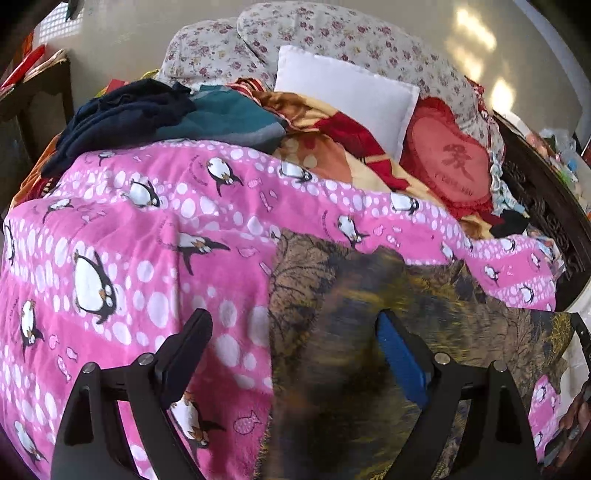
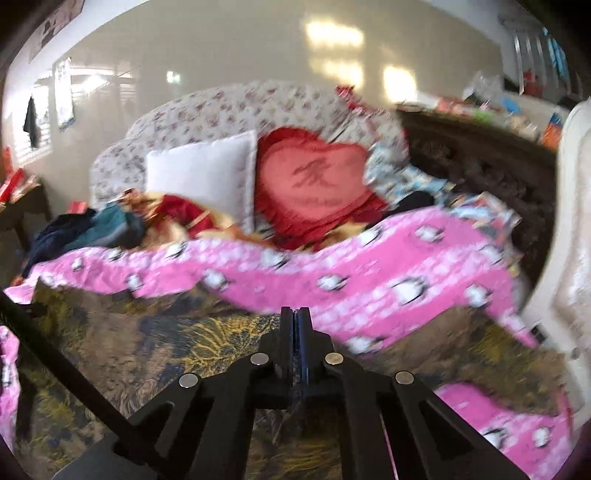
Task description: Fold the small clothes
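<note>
Left hand-held gripper (image 1: 293, 349) apart over brown patterned cloth (image 1: 369, 314), right hand-held gripper (image 2: 294, 325) together, pink penguin blanket (image 1: 147, 229), heart cushion (image 1: 448, 166) behind

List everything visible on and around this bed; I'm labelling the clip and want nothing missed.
Patterned cloth: one, brown, yellow and dark print, spread on the pink blanket in front of both grippers.
Blanket: one, pink with penguins, covering the near bed.
Dark clothes: a heap, navy and teal, far left of the bed.
White pillow: one, against the floral bedding.
Heart cushion: one, red, right of the pillow.
Floral bedding: cream with red flowers, at the head.
Left gripper: open over the cloth.
Right gripper: jaws together; whether they pinch cloth is unclear.
</note>
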Demonstrator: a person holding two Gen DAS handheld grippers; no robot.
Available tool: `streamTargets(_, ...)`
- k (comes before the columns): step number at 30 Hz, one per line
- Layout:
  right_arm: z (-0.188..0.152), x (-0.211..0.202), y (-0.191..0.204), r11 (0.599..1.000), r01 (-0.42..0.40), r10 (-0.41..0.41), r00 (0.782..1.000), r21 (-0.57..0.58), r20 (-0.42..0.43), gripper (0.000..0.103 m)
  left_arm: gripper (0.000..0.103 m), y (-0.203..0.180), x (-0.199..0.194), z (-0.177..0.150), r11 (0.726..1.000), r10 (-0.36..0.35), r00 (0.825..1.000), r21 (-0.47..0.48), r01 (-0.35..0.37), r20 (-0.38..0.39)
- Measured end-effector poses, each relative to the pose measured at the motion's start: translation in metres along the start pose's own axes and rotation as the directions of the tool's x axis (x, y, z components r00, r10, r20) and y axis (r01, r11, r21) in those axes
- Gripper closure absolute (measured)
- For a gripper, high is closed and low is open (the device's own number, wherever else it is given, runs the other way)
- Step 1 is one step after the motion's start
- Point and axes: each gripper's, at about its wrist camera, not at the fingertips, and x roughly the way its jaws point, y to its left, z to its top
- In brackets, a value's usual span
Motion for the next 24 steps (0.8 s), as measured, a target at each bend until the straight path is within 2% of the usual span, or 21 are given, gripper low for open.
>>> streamTargets(2, 0.006, 0.000, -0.008, 0.998, 0.059, -0.059, 0.998, 0.007, 0.004, 0.101, 0.014, -0.001, 0.002, 0.001, 1.000, 0.011, 1.000, 0.012, -0.011, -0.004)
streamTargets(6, 0.005, 0.013, -0.011, 0.999, 0.008, -0.006, 0.999, 0.039, -0.040, 0.101, 0.014, -0.007, 0.012, -0.001, 1.000, 0.000, 0.999, 0.018, 0.001, -0.043)
streamTargets(10, 0.000, 0.017, -0.007, 0.999, 0.009, -0.008, 0.999, 0.031, -0.049, 0.101, 0.014, -0.014, 0.021, -0.004, 0.997, 0.060, 0.997, 0.058, -0.056, -0.057)
streamTargets(12, 0.000, 0.015, -0.010, 0.999, 0.025, -0.024, 0.998, 0.024, -0.049, 0.101, 0.022, -0.009, 0.022, -0.002, 0.999, 0.026, 0.997, 0.033, -0.024, -0.074)
streamTargets(15, 0.001, 0.009, -0.021, 0.998, 0.055, -0.054, 0.998, 0.032, -0.036, 0.101, 0.022, -0.004, 0.016, 0.000, 1.000, -0.020, 0.998, 0.012, 0.021, -0.068)
streamTargets(18, 0.000, 0.000, -0.037, 0.989, 0.140, -0.140, 0.990, 0.040, -0.012, 0.102, 0.022, 0.001, 0.012, 0.003, 1.000, -0.017, 0.998, 0.007, 0.017, -0.056)
streamTargets(22, -0.003, 0.004, -0.052, 0.992, 0.081, -0.077, 0.996, 0.095, -0.054, 0.102, 0.022, 0.007, 0.009, 0.005, 0.999, -0.047, 0.997, -0.029, 0.046, -0.064)
streamTargets(24, -0.007, 0.008, -0.047, 0.996, 0.004, 0.002, 0.997, 0.085, -0.072, 0.102, 0.022, 0.011, 0.007, 0.005, 0.998, -0.056, 0.997, -0.042, 0.053, -0.059)
